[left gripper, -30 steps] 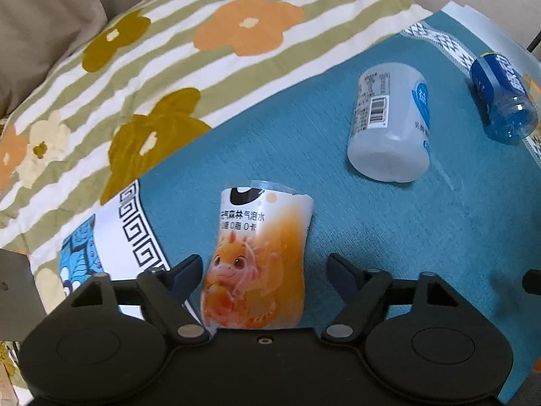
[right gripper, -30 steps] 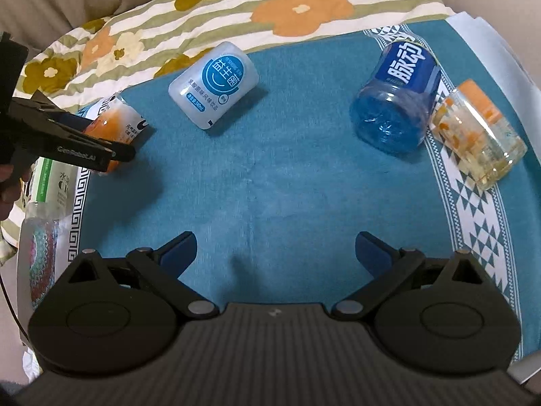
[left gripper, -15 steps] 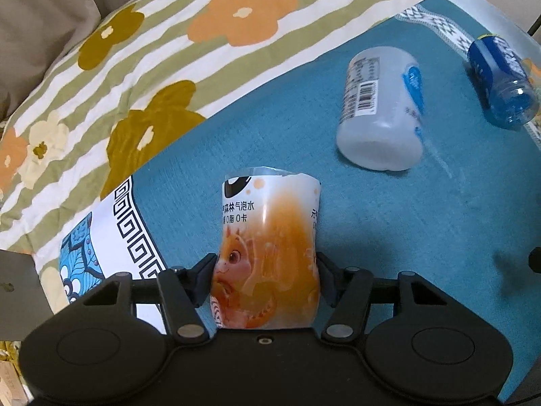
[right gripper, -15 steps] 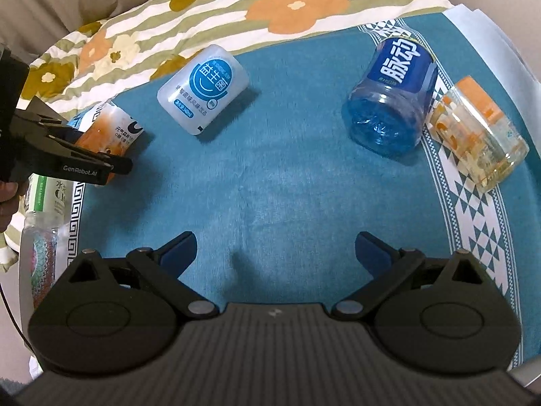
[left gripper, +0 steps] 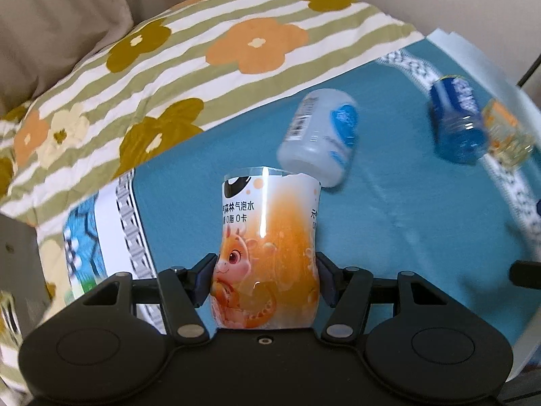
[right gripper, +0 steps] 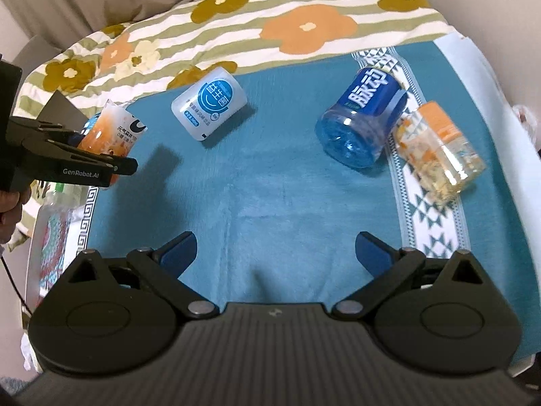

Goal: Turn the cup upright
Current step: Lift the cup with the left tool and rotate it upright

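**A:** so where's the cup at? Left gripper [left gripper: 265, 279] has the orange cup [left gripper: 268, 253] pinched on both sides, pads squeezing the narrower lower part of it. It's at the left end of the teal mat [left gripper: 389, 223], right by the white patterned border.

**B:** yep, and from the right wrist view the orange cup [right gripper: 113, 137] is clearly tilted. Long axis runs up and away from the left gripper [right gripper: 67, 159], with the cut, jagged rim end pointing toward the flowery striped blanket [right gripper: 270, 17]. Can't tell if it's touching the mat or lifted off it, though; the gripper covers the bottom.

**A:** same on the left cam, the base is hidden behind the gripper body. Label text is partly cut off too.

**B:** right gripper [right gripper: 275, 253] is just spread wide, nothing between the fingers, hanging over bare mat.

**A:** other stuff lying on its side: white bottle [right gripper: 209, 108] just past the cup, blue bottle [right gripper: 363, 121] well to the right, and a clear jar with an orange lid [right gripper: 439, 155] touching it. In the left view those last two are blurry.

**B:** there's also something at the left edge under the gripper, too smeared to make out.
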